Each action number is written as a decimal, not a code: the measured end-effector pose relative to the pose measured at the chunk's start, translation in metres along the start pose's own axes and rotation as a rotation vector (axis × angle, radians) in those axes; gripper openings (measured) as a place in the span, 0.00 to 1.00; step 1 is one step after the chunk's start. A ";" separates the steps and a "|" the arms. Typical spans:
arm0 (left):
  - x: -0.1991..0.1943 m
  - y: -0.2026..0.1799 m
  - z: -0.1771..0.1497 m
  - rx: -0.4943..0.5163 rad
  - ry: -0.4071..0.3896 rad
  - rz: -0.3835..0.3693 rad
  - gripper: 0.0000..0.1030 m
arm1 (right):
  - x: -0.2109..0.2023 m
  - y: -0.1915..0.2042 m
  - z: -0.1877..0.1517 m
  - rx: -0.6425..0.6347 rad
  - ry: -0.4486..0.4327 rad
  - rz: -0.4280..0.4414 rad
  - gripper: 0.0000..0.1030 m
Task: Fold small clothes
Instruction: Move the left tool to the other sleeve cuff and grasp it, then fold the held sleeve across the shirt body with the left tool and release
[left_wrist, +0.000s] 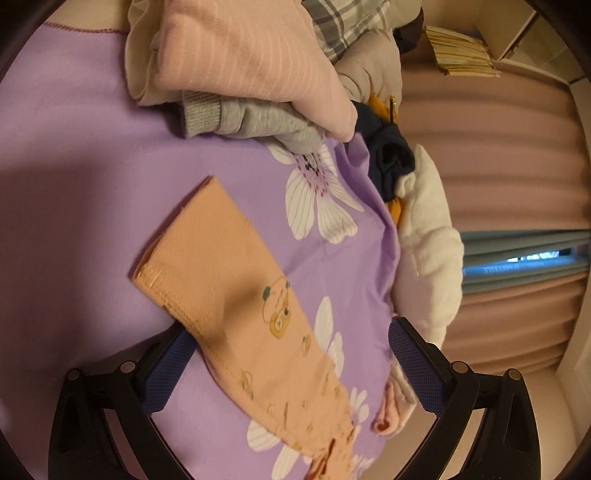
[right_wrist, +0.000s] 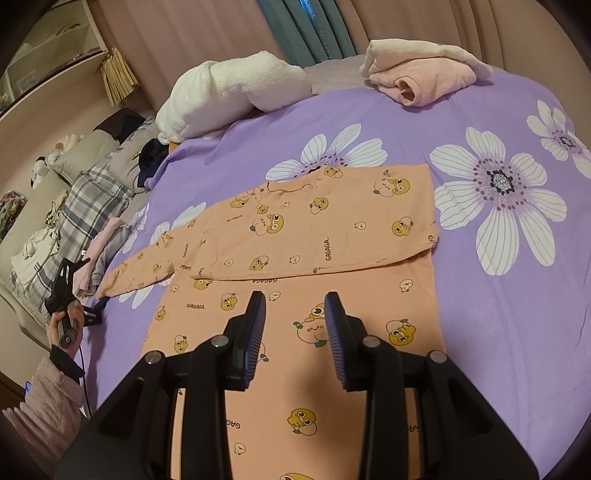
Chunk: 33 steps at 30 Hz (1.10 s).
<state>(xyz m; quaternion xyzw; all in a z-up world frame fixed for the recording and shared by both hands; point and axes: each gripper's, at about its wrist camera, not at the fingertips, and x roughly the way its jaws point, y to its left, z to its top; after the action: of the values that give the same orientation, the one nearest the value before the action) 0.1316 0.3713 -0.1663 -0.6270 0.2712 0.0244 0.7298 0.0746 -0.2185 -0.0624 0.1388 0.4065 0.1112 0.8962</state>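
Peach cartoon-print cotton top (right_wrist: 317, 236) half-folded; left hand-held gripper (left_wrist: 288, 354) wide, empty, should grab sleeve cuff squarely; right hand-held gripper (right_wrist: 295, 314) narrow, empty.

Purple bedspread (right_wrist: 498, 332) with white flowers, spread over the bed. White plush roll (right_wrist: 229, 92) at its far edge, beside pink curtains (right_wrist: 207, 33) and a teal curtain (right_wrist: 295, 29). Plaid blanket (right_wrist: 88, 199) off the bed's left side, over a beige sofa (right_wrist: 22, 236). Soft toy (right_wrist: 40, 166) up on the sofa back. Straw-coloured bundle (left_wrist: 461, 55) hung by a pale shelf (right_wrist: 48, 48) in the corner
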 end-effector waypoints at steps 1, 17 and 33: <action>0.001 -0.002 0.000 0.006 -0.004 0.014 0.99 | 0.001 0.001 0.000 -0.004 0.004 0.004 0.33; -0.001 0.008 0.003 0.021 0.001 0.290 0.10 | 0.003 0.002 -0.014 -0.002 0.022 -0.001 0.33; 0.007 -0.137 -0.078 0.516 0.043 0.247 0.05 | -0.019 -0.006 -0.023 0.019 -0.027 0.018 0.33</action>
<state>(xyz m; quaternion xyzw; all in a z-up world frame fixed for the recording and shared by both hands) 0.1608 0.2676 -0.0509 -0.3831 0.3584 0.0300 0.8508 0.0451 -0.2261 -0.0659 0.1525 0.3941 0.1135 0.8992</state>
